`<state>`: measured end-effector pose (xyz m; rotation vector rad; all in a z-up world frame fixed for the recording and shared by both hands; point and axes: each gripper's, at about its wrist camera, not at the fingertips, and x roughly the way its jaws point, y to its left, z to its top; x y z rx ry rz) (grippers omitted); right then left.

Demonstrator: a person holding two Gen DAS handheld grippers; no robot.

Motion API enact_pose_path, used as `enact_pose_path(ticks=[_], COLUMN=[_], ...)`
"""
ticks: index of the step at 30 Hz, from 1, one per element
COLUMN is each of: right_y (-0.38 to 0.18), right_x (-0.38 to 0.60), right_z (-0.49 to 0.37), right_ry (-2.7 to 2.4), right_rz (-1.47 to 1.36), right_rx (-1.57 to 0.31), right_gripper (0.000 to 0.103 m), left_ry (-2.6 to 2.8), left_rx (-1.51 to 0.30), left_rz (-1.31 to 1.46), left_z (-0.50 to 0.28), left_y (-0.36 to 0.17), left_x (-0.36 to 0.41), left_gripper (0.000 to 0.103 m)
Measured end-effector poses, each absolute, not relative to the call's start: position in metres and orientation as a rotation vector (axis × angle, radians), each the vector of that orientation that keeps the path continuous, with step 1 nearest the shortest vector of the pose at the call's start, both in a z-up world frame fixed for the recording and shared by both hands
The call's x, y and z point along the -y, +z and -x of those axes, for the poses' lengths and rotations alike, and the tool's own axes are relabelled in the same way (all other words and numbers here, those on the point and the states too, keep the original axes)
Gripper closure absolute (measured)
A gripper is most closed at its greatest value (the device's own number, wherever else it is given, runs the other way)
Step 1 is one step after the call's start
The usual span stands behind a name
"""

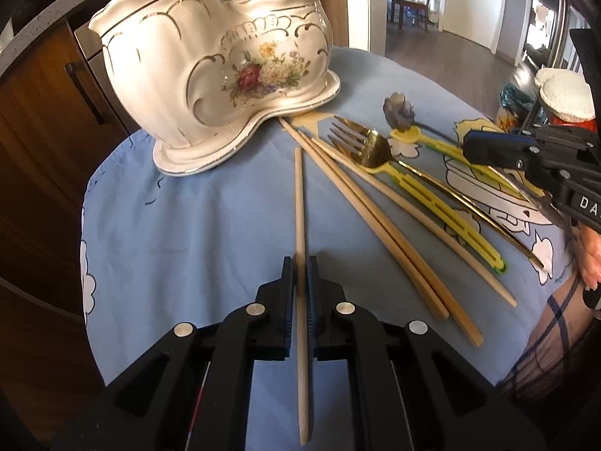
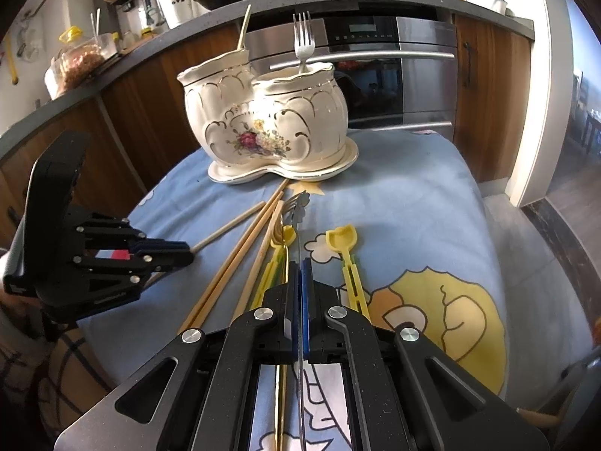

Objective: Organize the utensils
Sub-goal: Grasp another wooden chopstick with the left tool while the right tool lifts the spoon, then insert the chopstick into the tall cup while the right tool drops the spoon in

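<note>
Left gripper (image 1: pixel 300 282): level, low over the tablecloth (image 1: pixel 188 225), jaws pinching a lone chopstick (image 1: pixel 298 195).
Right gripper (image 2: pixel 300 282): aimed toward the ceramic holder (image 2: pixel 270 127), jaws clamped on a silver spoon (image 2: pixel 300 206).
Holder: tablecloth's far edge.

L wrist cam: sitting low, close, facing holder (image 1: pixel 210 75) from left. R wrist cam: facing it head-on. Both sharing holder, chopsticks (image 1: pixel 379 221).
</note>
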<state>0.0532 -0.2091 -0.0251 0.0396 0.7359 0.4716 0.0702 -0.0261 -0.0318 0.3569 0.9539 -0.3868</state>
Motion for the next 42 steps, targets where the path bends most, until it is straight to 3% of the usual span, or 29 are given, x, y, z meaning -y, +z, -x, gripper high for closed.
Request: enact_pose_path(ticks=[11, 15, 18, 22, 30, 42], right_y=[-0.038, -0.037, -0.037, -0.037, -0.021, 0.043], right_x=[0.186, 0.181, 0.182, 0.185, 0.193, 0.203], right_z=[-0.071, -0.077, -0.080, -0.084, -0.070, -0.065], right_ry=[0.474, 0.467, 0.490, 0.518, 0.531, 0.591], right_rz=[0.199, 0.258, 0.259, 0.207, 0.151, 0.011], right_rx=[-0.949, -0.973, -0.982, -0.988, -0.865, -0.580], right_gripper=[0.099, 0.089, 0.089, 0.100, 0.101, 0.101], left_ry=[-0.436, -0.449, -0.452, -0.465, -0.495, -0.541], left_rx=[-0.947, -0.961, -0.961, -0.956, -0.890, -0.604], left_rz=[-0.452, -0.483, -0.511, -0.489, -0.421, -0.239], left_z=[-0.062, -0.058, -0.057, -0.057, -0.044, -0.026], left_y=[-0.030, -0.028, -0.028, -0.028, -0.016, 0.052], left_x=[0.030, 0.030, 0.032, 0.029, 0.011, -0.025], left_gripper=[0.098, 0.098, 0.098, 0.098, 0.098, 0.098])
